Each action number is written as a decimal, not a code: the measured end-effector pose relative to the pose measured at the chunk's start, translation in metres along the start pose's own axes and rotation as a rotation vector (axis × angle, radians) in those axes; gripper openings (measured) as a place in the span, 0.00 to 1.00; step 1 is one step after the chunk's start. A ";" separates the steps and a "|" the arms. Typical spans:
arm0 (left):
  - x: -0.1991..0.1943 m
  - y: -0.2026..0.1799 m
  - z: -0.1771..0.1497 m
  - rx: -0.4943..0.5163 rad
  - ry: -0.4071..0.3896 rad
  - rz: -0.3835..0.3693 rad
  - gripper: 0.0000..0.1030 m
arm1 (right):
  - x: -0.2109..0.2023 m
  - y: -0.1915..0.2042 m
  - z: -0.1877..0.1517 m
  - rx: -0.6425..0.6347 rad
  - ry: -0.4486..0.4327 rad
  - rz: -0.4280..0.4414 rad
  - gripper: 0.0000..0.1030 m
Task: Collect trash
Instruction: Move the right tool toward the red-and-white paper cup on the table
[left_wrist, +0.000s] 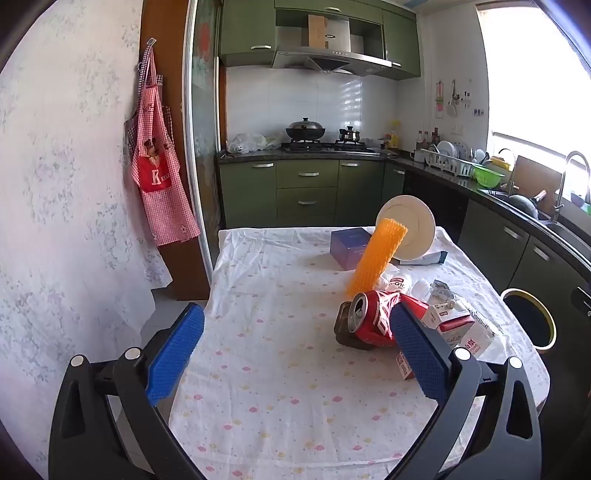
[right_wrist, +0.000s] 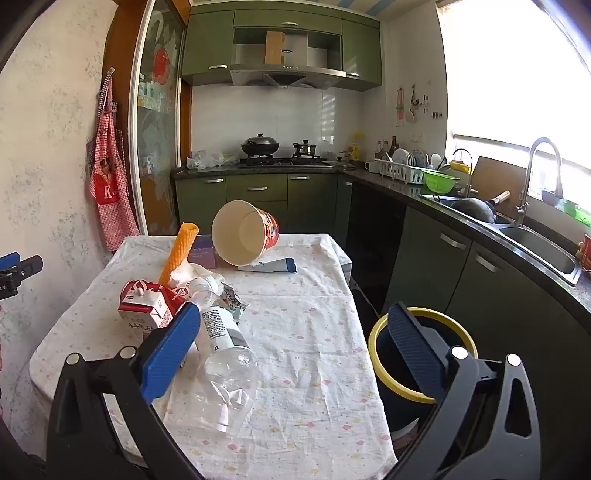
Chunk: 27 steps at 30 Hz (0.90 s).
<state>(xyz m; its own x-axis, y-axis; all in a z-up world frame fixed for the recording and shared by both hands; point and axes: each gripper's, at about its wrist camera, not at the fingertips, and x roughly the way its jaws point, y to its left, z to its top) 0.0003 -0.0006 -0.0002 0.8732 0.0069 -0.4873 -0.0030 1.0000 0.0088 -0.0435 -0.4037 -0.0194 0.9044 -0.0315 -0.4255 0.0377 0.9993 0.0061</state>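
A pile of trash lies on the table (left_wrist: 277, 369): a crushed red can (left_wrist: 373, 321), a red and white milk carton (left_wrist: 454, 321), and an orange foam net (left_wrist: 376, 258) leaning upright. My left gripper (left_wrist: 295, 314) is open and empty; its right finger is close to the can, contact unclear. In the right wrist view a clear plastic bottle (right_wrist: 225, 350) lies just right of the left finger of my open, empty right gripper (right_wrist: 295, 314). The carton (right_wrist: 144, 310), net (right_wrist: 179, 254) and a foil wrapper (right_wrist: 232, 299) sit behind it. A yellow-rimmed bin (right_wrist: 372, 347) stands on the floor right of the table.
A tipped paper bowl (right_wrist: 243, 232), a purple box (left_wrist: 349, 245) and a blue and white packet (right_wrist: 273, 265) lie at the table's far end. Dark kitchen cabinets and a sink (right_wrist: 535, 243) run along the right. The left gripper (right_wrist: 14, 269) shows at the left edge.
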 end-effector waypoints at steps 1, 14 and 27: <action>0.000 0.000 0.000 -0.002 0.002 -0.005 0.96 | 0.001 0.000 0.000 -0.001 0.004 -0.004 0.94; 0.003 -0.004 0.003 0.022 -0.003 -0.015 0.96 | 0.009 0.001 0.000 -0.004 0.007 -0.008 0.94; 0.003 -0.006 0.004 0.031 0.001 -0.026 0.96 | 0.010 0.001 -0.001 -0.002 0.010 -0.008 0.94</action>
<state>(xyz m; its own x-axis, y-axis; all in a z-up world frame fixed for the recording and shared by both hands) 0.0045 -0.0066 0.0017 0.8723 -0.0190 -0.4887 0.0346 0.9991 0.0228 -0.0349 -0.4031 -0.0250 0.8999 -0.0391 -0.4344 0.0441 0.9990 0.0012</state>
